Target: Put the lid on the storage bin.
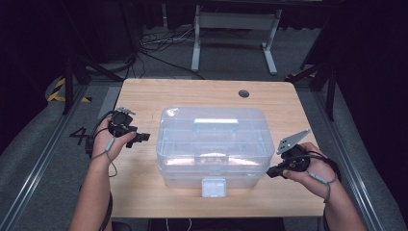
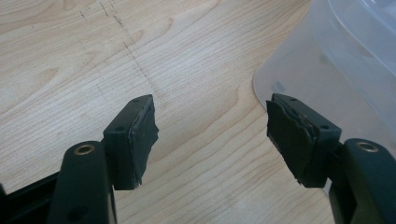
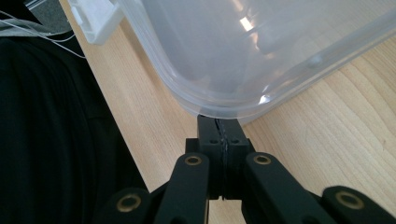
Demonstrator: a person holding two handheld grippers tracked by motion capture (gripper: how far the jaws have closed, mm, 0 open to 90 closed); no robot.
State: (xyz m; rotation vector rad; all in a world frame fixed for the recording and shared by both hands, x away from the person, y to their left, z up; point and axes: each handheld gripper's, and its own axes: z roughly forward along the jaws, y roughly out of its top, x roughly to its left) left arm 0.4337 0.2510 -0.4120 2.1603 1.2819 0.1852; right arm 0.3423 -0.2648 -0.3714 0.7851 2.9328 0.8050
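Observation:
A clear plastic storage box [image 1: 211, 139] with a closed lid, a top handle [image 1: 216, 122] and a white front latch [image 1: 213, 186] stands in the middle of the wooden table [image 1: 139, 192]. My left gripper [image 1: 143, 137] hovers just left of the box, pointing at its side. In the left gripper view that gripper [image 2: 210, 109] is open over bare wood, the box's corner [image 2: 327, 70] just beyond its right jaw. My right gripper [image 1: 270, 173] sits at the box's front right corner. In the right gripper view it [image 3: 219, 120] is shut, tips against the box's lower edge [image 3: 224, 105], holding nothing.
A round cable hole [image 1: 244, 93] lies near the table's far edge. Behind the table, a white metal frame [image 1: 231, 29] and loose cables [image 1: 159, 43] sit on the grey floor. The person's dark clothing [image 3: 46, 140] borders the table's near edge, close to the latch [image 3: 95, 18].

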